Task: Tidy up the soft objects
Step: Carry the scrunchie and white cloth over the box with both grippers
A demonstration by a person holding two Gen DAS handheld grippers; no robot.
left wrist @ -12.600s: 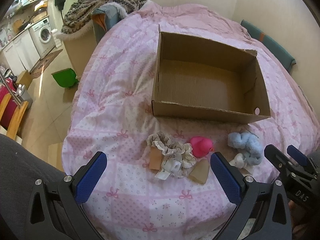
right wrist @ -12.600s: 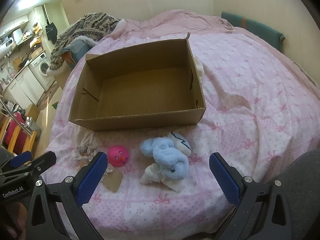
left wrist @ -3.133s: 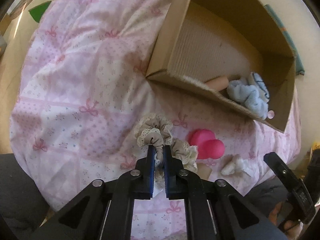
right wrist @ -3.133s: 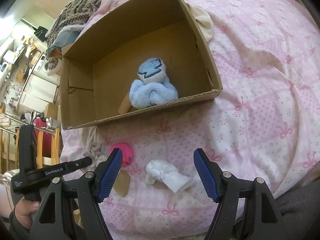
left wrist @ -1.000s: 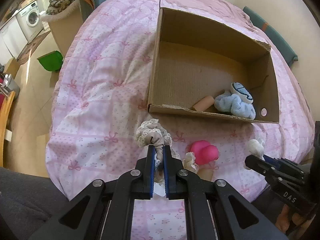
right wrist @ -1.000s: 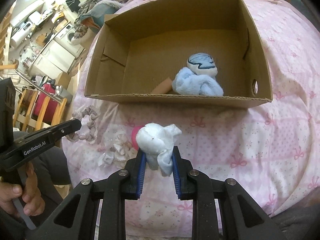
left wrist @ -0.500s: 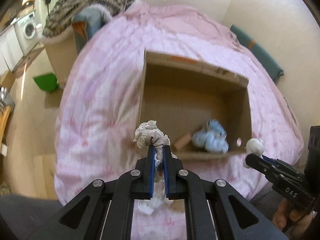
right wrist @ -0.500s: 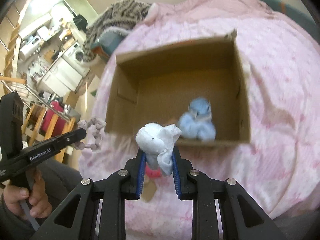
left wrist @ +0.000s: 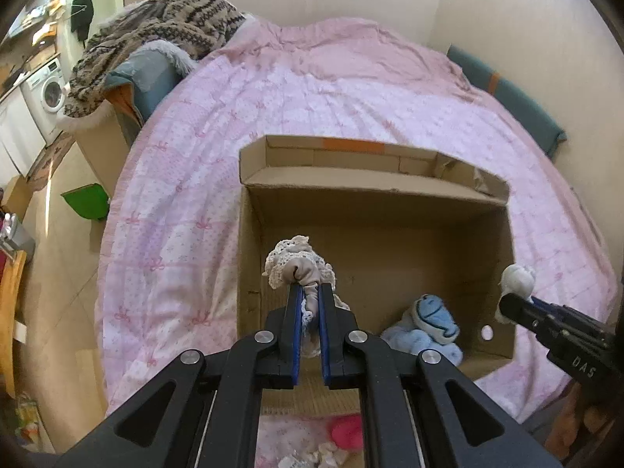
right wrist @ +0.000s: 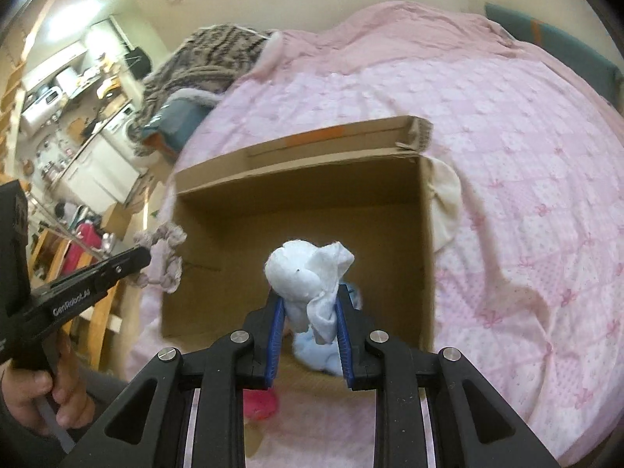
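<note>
Both claws have come up off the bed and moved forward since a moment ago, so the cardboard box [left wrist: 374,234] now sits right under and in front of them.

Left claw [left wrist: 310,292] is pinched nearly shut on the lacy scrunchie [left wrist: 298,261], which sticks up past its tips. Right claw [right wrist: 308,304] is squeezed on the white fluffy toy [right wrist: 306,269], with the toy bulging out above the blue pads. Each toy hangs over the near part of the open box.

Inside the box, below and just beyond the right claw, lies the blue plush [left wrist: 429,319]. Behind the claws, on the pink bed cover [left wrist: 312,89], the pink toy [left wrist: 347,431] is not yet in the box.

To do this step well, I think each claw should go a bit deeper over the box before letting go, so nothing lands on the near wall and tips back out. Lower first, then open wide. Keep the two claws apart so they do not bump. Drop the scrunchie in the bare left part, and the white toy beside the blue plush. Soft things can stick to the pads, so a small shake may help.
</note>
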